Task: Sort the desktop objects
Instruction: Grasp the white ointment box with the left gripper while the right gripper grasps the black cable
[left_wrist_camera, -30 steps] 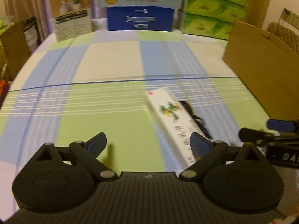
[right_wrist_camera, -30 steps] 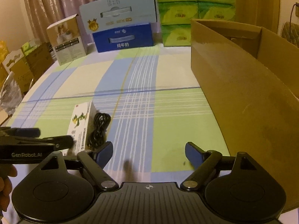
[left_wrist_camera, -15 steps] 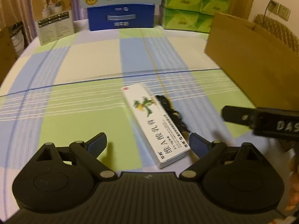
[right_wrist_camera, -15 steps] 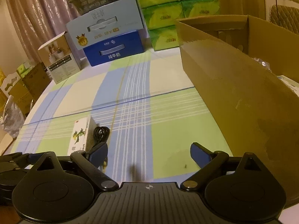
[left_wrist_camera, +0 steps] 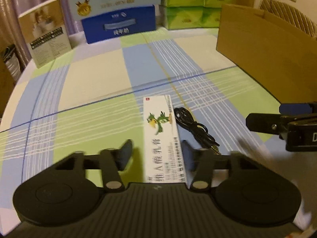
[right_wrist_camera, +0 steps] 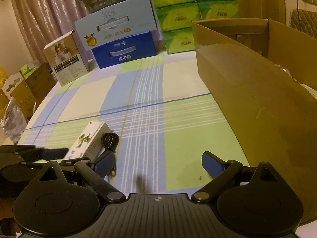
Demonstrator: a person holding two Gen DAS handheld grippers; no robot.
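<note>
The table (right_wrist_camera: 178, 79), under a checked green and blue cloth, carries the work. The cardboard box (right_wrist_camera: 257, 91) stands open-topped along its right side, well placed as the likely receptacle for sorted items; its contents are too obscured to identify. Stacked cartons line the far edge, clear of the working area.

The left gripper (left_wrist_camera: 156, 154) is lowered over the white ointment carton (left_wrist_camera: 161, 130), which lies flat on the cloth near the front edge. Its jaws stand partly open, one finger either side of the carton's near end, a straddle suited to a grip across the narrow width. Motion blur prevents confirming contact; it appears not yet clamped.

The right gripper (right_wrist_camera: 158, 162) hangs above bare cloth, jaws wide apart and empty, apparently waiting.

The black cable (left_wrist_camera: 195, 128), coiled loosely, lies just beside the carton's right side, near enough to risk snagging.
</note>
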